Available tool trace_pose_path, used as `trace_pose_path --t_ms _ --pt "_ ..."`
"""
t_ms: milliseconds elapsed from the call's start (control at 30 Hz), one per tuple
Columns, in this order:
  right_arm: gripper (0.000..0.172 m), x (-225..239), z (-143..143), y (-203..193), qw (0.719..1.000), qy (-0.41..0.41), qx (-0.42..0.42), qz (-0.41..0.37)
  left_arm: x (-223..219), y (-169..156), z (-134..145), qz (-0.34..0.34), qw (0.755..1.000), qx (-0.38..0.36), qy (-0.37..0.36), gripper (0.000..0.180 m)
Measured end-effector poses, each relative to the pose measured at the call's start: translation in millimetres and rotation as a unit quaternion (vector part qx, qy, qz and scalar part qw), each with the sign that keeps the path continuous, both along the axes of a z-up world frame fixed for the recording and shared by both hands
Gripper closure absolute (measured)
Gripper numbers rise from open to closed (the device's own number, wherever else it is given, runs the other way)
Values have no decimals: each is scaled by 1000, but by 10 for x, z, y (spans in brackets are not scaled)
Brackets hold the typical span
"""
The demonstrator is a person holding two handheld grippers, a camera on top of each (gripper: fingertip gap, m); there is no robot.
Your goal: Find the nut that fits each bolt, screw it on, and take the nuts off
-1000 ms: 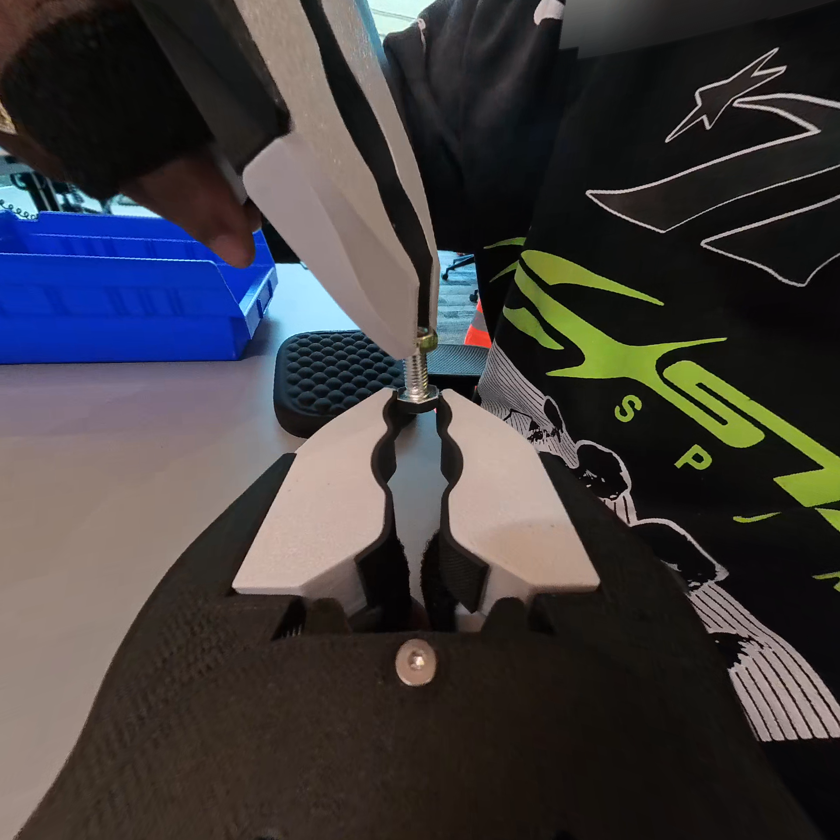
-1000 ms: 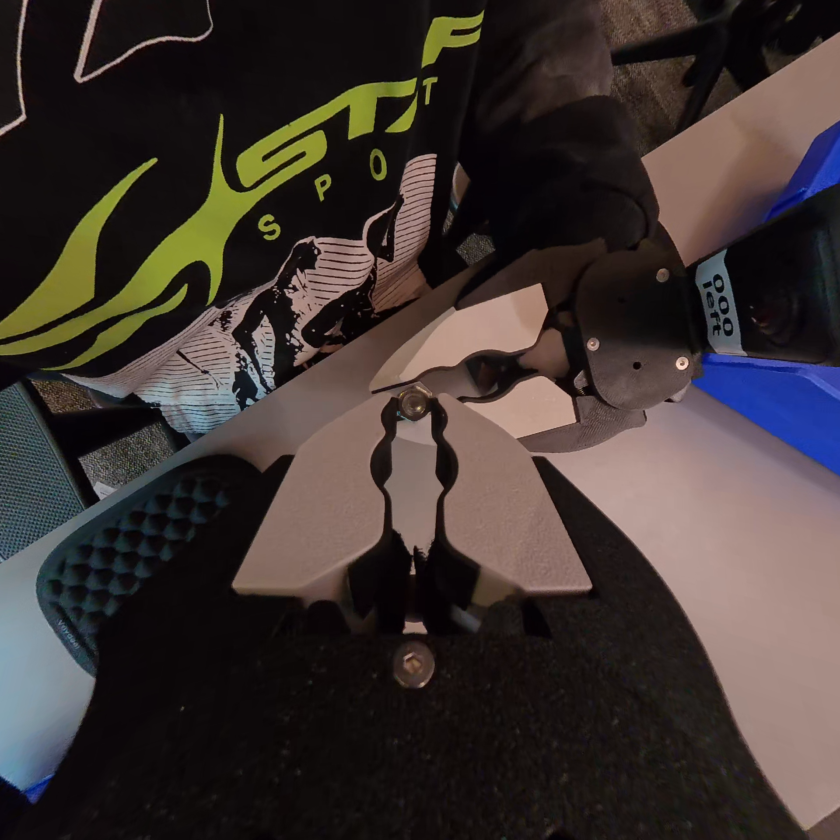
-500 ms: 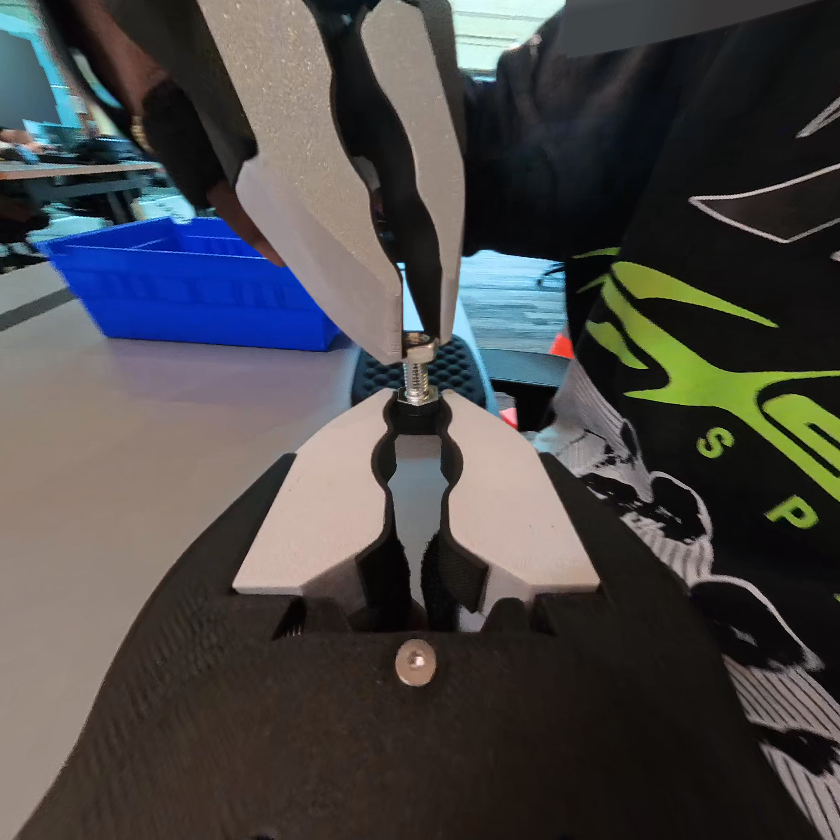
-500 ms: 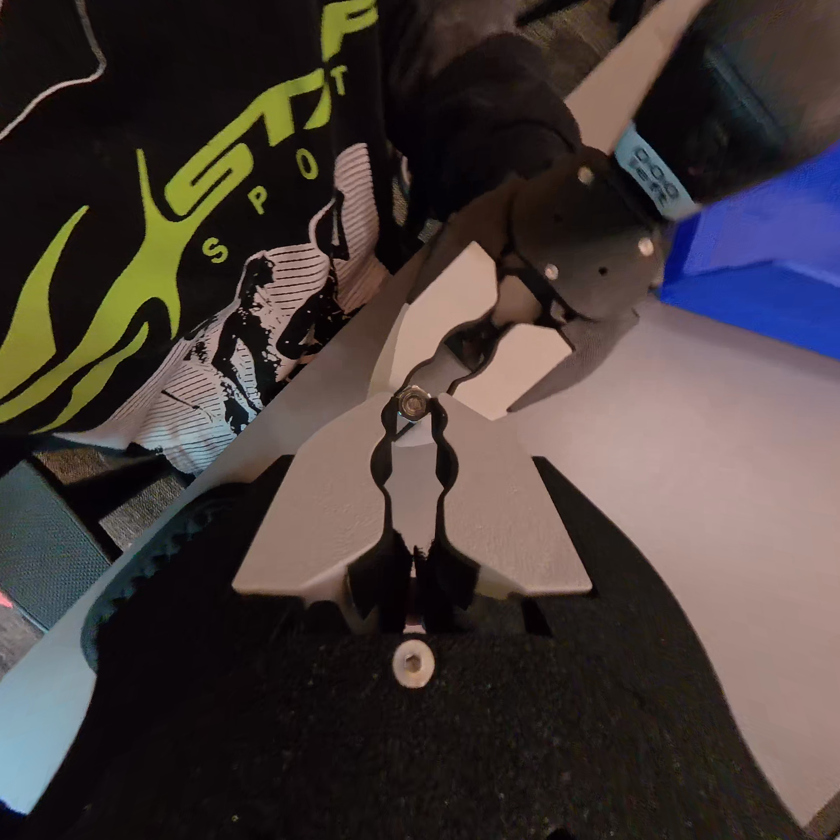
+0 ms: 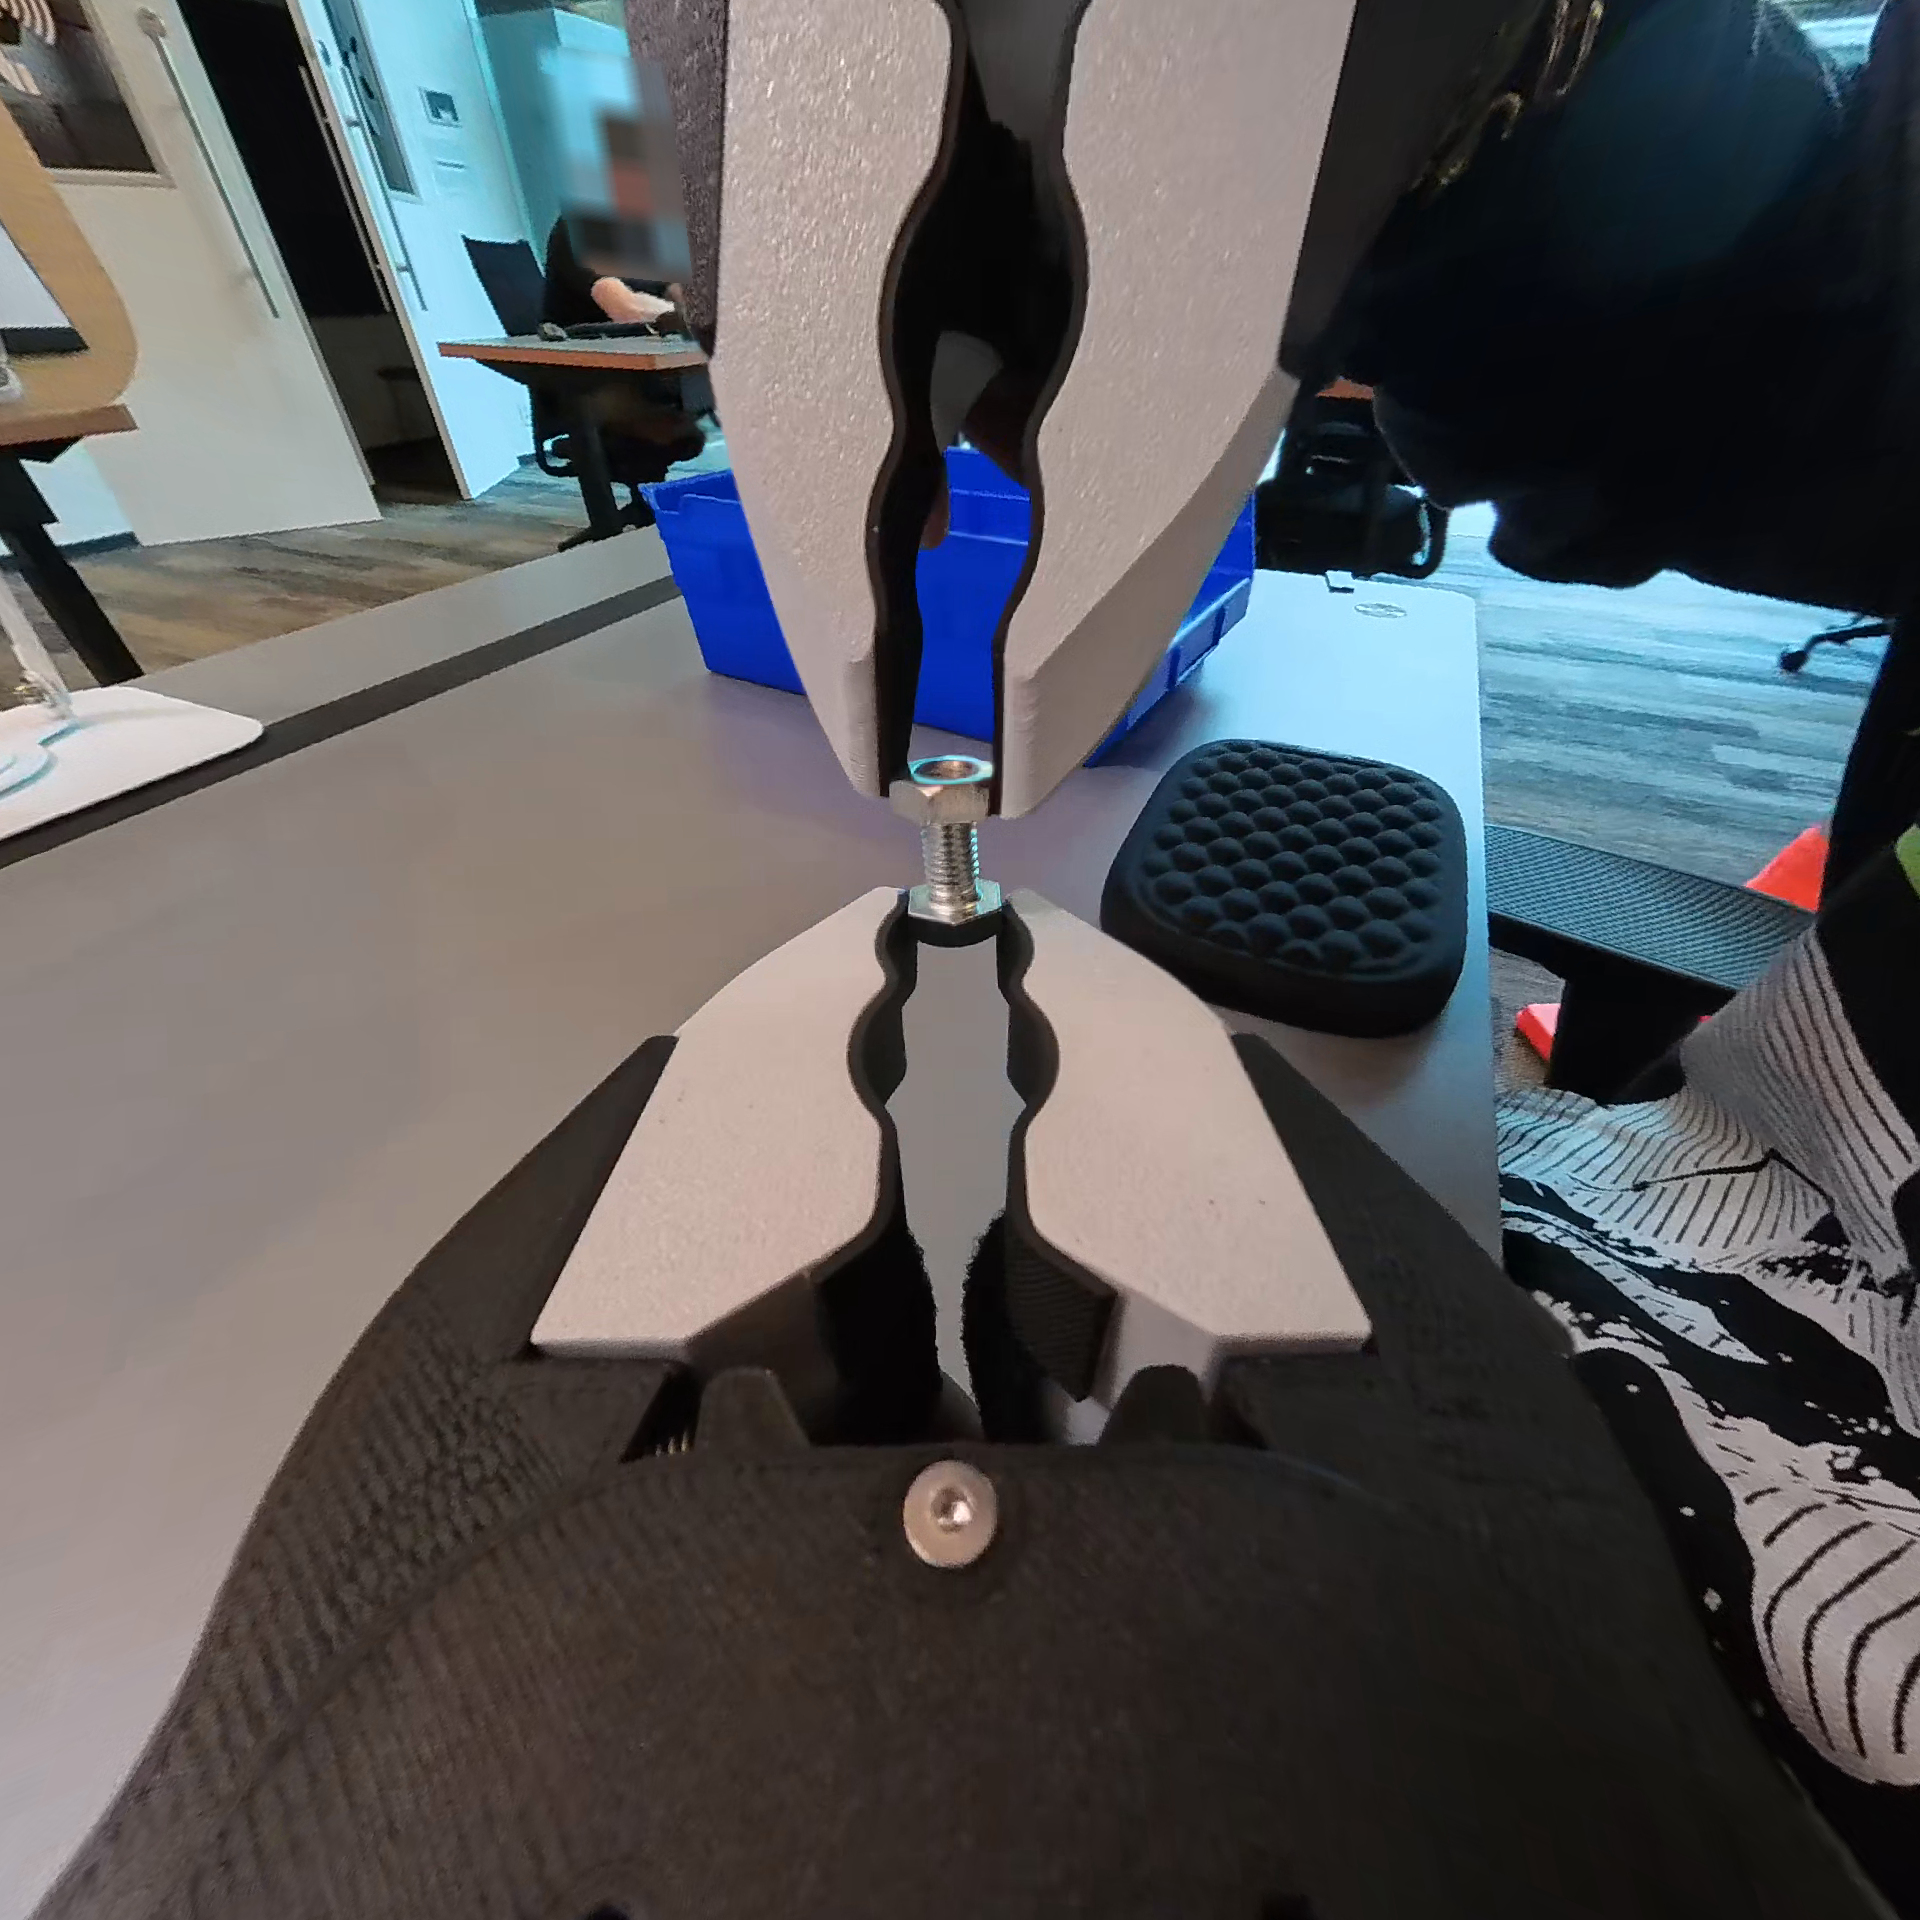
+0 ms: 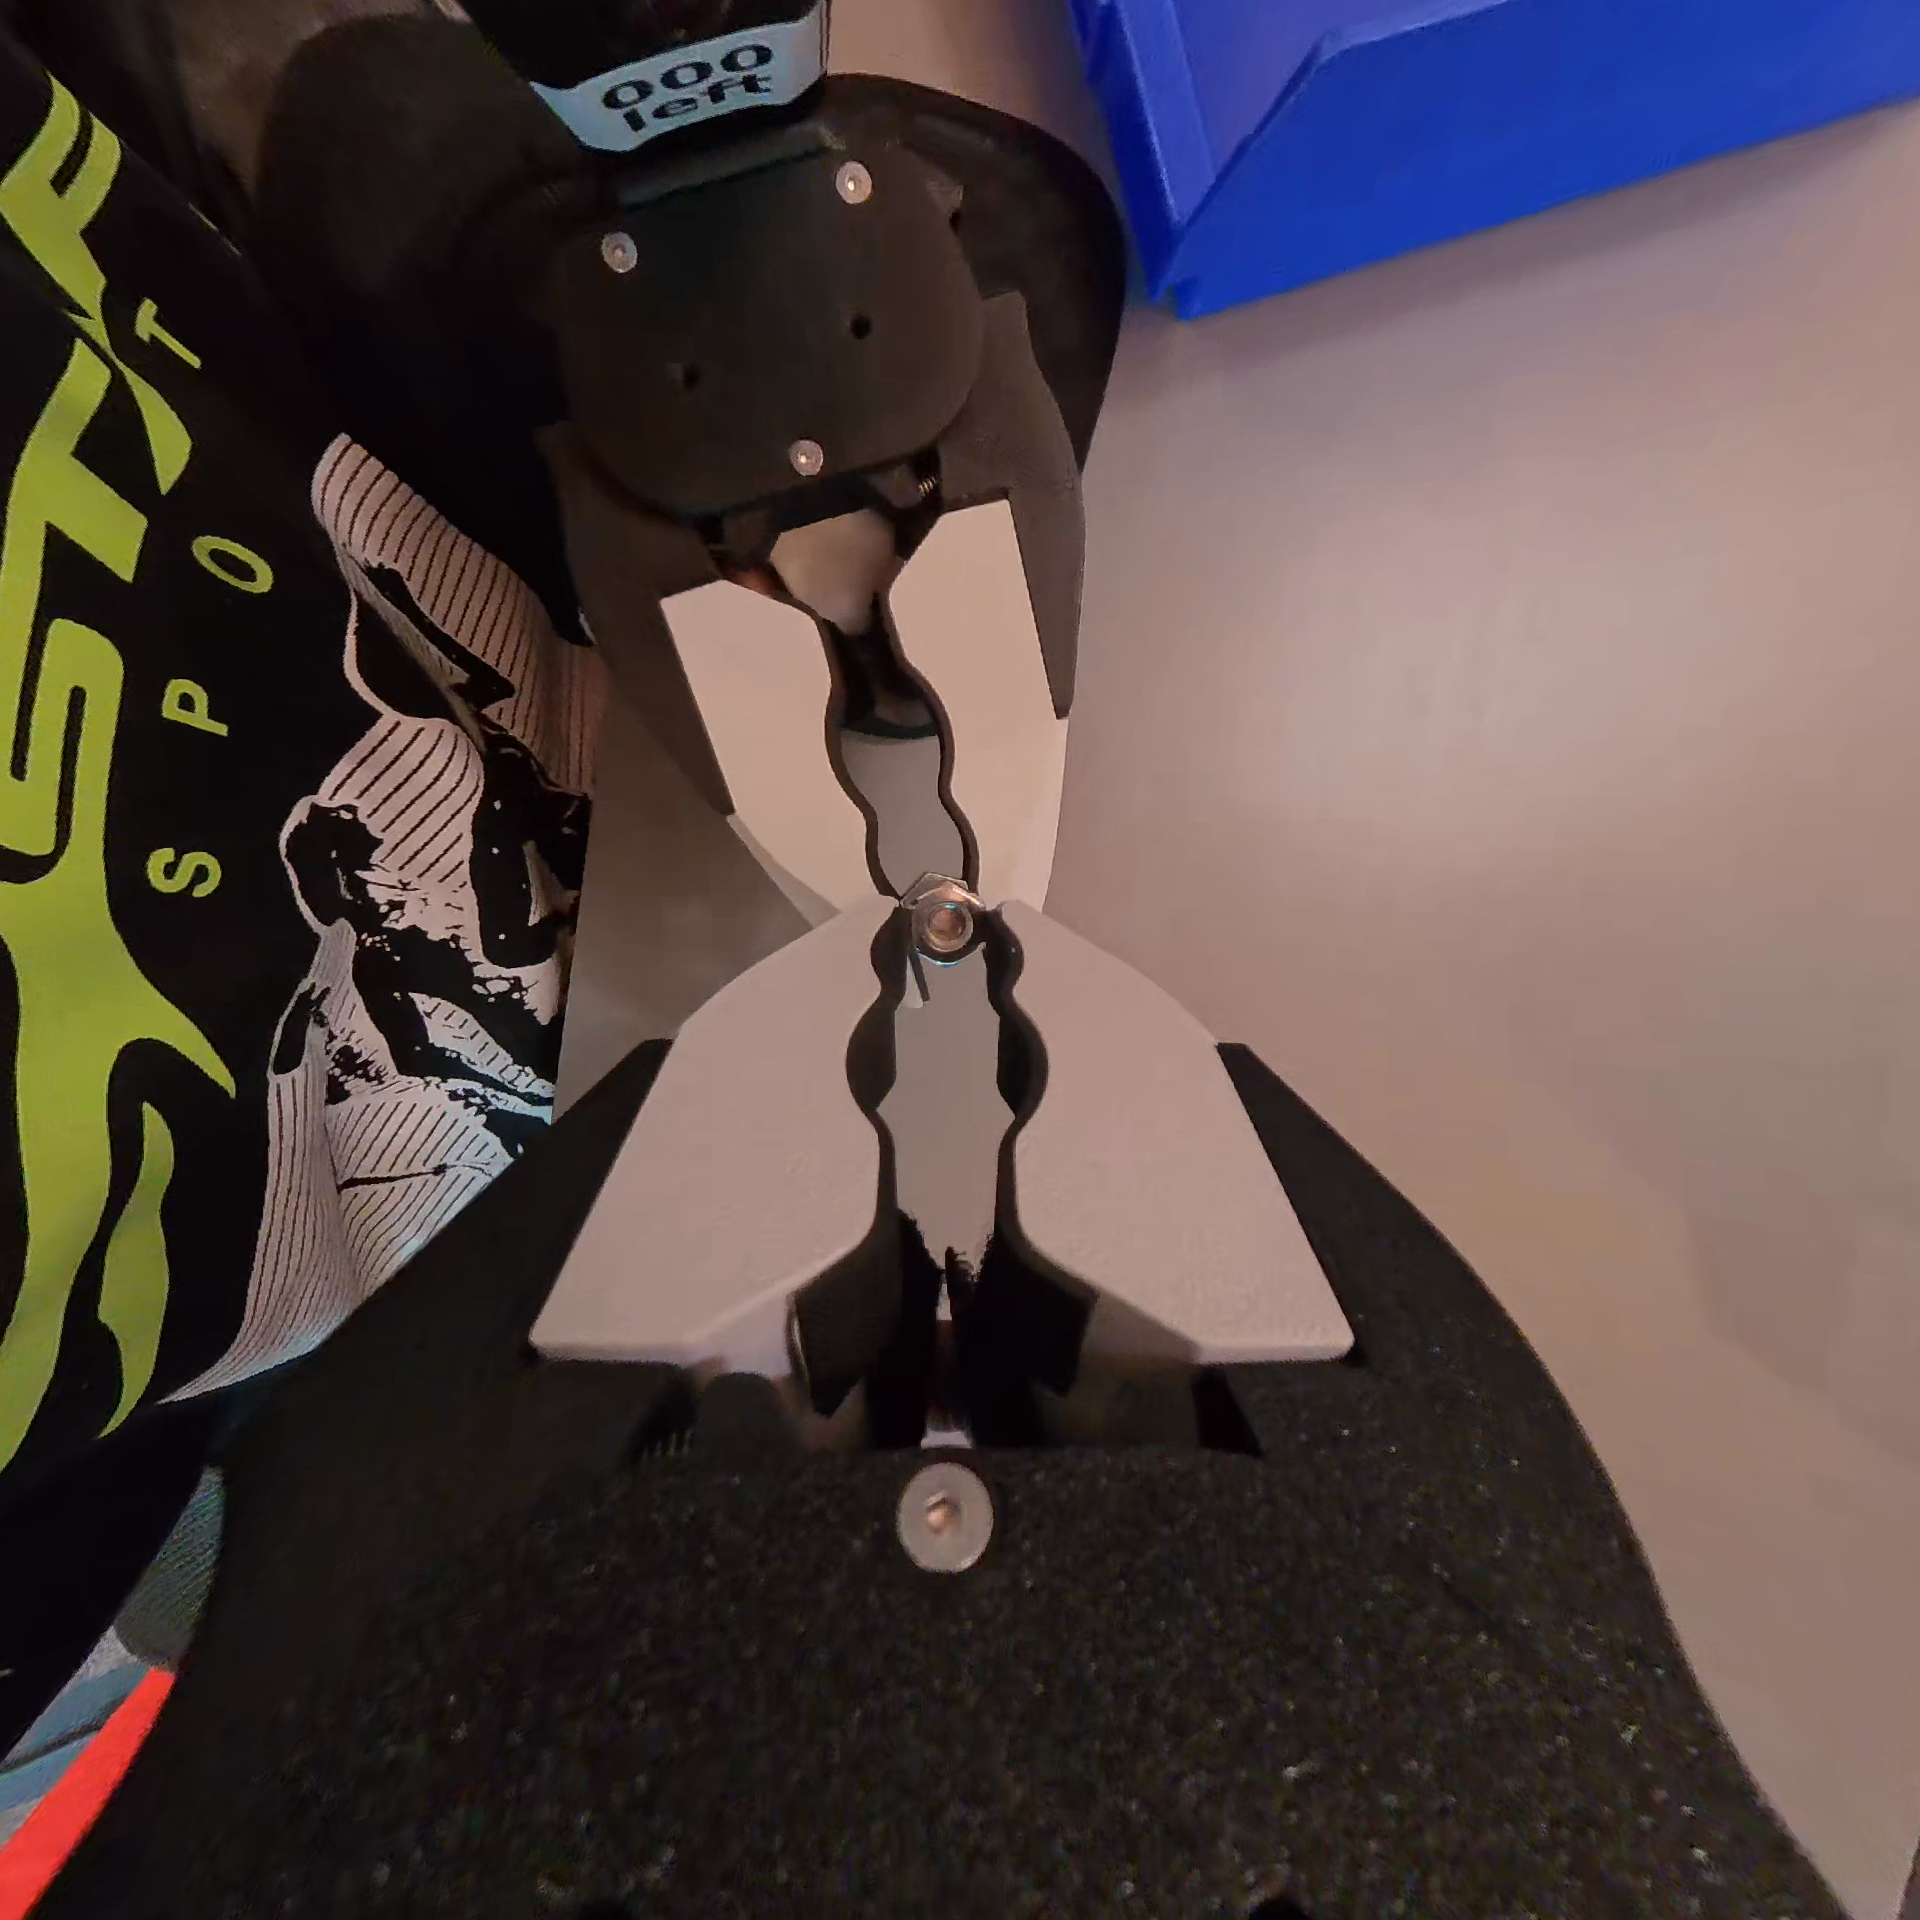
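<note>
In the left wrist view my left gripper [image 5: 954,916] is shut on a thin silver hex nut [image 5: 954,902], with both pads on its flats. A short silver bolt [image 5: 951,854] stands up out of the nut. My right gripper [image 5: 940,781] comes down from above and is shut on the bolt's hex head [image 5: 938,796]. In the right wrist view my right gripper [image 6: 945,927] holds the bolt head [image 6: 945,923] end-on. The left gripper [image 6: 928,883] meets it tip to tip from above, and the nut [image 6: 928,886] shows just behind the head. Both are held above the grey table [image 5: 416,935].
A blue bin [image 5: 727,592] stands behind the grippers and also shows in the right wrist view [image 6: 1455,156]. A black honeycomb pad [image 5: 1288,883] lies at the table's right edge. The person's black printed shirt [image 6: 156,727] is close by. A white base [image 5: 104,748] sits far left. Less than 4 cm separates the two grippers' tips.
The two grippers have turned relative to each other about the bolt's axis: the right gripper went from edge-on to face-on in the left view. Both grasps held throughout.
</note>
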State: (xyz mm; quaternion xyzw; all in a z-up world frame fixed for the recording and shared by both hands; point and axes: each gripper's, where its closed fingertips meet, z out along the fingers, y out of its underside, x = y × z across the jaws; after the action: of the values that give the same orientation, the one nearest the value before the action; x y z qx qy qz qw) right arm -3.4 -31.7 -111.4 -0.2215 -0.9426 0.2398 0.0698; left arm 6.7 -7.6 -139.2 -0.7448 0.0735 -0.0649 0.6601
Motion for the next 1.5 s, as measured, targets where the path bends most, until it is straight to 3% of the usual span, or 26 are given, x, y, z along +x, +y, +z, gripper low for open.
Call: trace_pose_path --t_ms 133,267,400,500,1033,1167,1233,1400,1500 --pt "132 -3 82 -24 999 17 -42 -12 5 -14 19 -16 1000 6 -14 166" --pt "117 -33 167 -92 981 72 -170 -54 1 -29 38 -29 999 13 -26 166" --pt "109 -133 244 -153 912 164 -356 -119 -22 -32 52 -30 999 21 -30 166" --pt "107 -171 226 -172 870 208 -422 -148 -36 -41 64 -27 999 27 -32 166" --pt "123 -18 101 -155 848 213 -450 -180 -93 -30 42 -13 999 23 -40 166" --pt "141 84 112 -97 845 218 -454 -181 -107 -32 44 -12 999 24 -46 166" --pt "140 61 111 -43 839 228 -455 -194 -102 -30 40 -12 999 23 -45 166" --pt "110 -86 101 -118 836 232 -457 -196 -86 -24 24 -13 999 18 -36 166" --pt "108 -148 95 -198 841 234 -451 -186 -82 -20 16 -12 999 16 -34 166"
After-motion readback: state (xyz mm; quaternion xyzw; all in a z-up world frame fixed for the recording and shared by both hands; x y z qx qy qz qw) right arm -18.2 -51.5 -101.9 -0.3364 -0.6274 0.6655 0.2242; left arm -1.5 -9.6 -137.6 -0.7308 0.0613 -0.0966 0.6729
